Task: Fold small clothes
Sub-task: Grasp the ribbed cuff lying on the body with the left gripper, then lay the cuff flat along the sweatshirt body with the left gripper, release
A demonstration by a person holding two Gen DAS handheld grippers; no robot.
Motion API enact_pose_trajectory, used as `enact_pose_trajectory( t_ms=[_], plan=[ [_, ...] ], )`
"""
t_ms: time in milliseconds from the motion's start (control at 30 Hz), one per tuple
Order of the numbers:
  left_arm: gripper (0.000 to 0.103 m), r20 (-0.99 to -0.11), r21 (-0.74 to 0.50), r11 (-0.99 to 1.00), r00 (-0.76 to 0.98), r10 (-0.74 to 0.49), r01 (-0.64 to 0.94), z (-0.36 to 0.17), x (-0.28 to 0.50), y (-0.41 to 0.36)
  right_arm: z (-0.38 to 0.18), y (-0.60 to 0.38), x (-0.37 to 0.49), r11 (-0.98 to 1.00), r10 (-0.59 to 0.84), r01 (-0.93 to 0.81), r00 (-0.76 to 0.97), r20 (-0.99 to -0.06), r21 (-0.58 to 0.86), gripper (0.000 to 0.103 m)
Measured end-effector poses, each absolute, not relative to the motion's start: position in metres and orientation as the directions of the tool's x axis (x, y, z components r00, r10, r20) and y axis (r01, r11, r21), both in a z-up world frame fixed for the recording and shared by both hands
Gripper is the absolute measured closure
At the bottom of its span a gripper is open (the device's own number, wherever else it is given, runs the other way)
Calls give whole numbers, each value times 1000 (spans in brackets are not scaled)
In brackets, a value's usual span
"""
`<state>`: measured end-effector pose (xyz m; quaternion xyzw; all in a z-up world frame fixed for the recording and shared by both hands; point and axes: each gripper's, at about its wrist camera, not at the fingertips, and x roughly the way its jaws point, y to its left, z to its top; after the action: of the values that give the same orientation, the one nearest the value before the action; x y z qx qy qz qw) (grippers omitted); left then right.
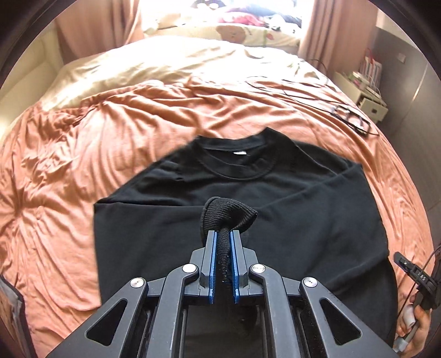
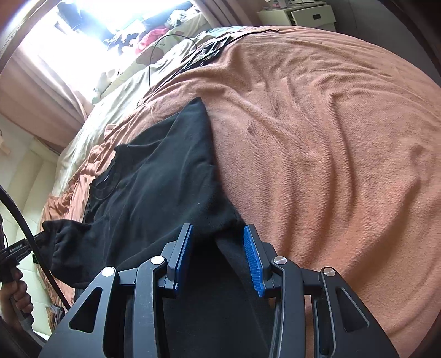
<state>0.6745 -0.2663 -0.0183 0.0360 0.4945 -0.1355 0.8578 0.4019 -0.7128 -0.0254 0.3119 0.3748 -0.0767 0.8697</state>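
Note:
A black long-sleeved top [image 1: 248, 198] lies on the orange bedspread [image 1: 69, 170], its collar toward the pillows. My left gripper [image 1: 223, 234] is shut on the ribbed cuff [image 1: 228, 216] of a sleeve, held above the top's chest. In the right wrist view the same top [image 2: 154, 187] stretches away to the left. My right gripper [image 2: 217, 234] stands open over the top's near edge, with black cloth between the blue pads [image 2: 253, 256] but not pinched. The left gripper's handle [image 2: 16, 250] shows at the far left with the cuff bunched at it.
A black cable [image 1: 344, 115] and a flat dark item lie on the bedspread at the right. Pillows and a pile of clothes [image 1: 248, 19] sit at the head. A white nightstand [image 1: 369, 96] stands at the bed's right. A person's hand [image 1: 416, 330] holds the other gripper.

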Motion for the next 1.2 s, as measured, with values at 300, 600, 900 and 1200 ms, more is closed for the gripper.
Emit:
enact_pose_trajectory(
  t_ms=[300, 600, 900, 1200],
  plan=[
    [94, -848, -101, 971, 491, -198, 217, -25, 685, -222, -30, -699, 417, 852, 19, 396, 630, -777, 342, 68],
    [96, -851, -111, 978, 492, -186, 177, -43, 700, -190, -42, -695, 429, 826, -18, 444, 638, -770, 349, 68],
    [94, -909, -154, 979, 368, -194, 137, -99, 714, -163, -38, -691, 427, 843, -9, 433, 604, -797, 319, 68],
    [78, -914, -151, 985, 370, -169, 78, -113, 721, -137, -9, -695, 405, 857, 10, 369, 684, -729, 358, 68]
  ],
)
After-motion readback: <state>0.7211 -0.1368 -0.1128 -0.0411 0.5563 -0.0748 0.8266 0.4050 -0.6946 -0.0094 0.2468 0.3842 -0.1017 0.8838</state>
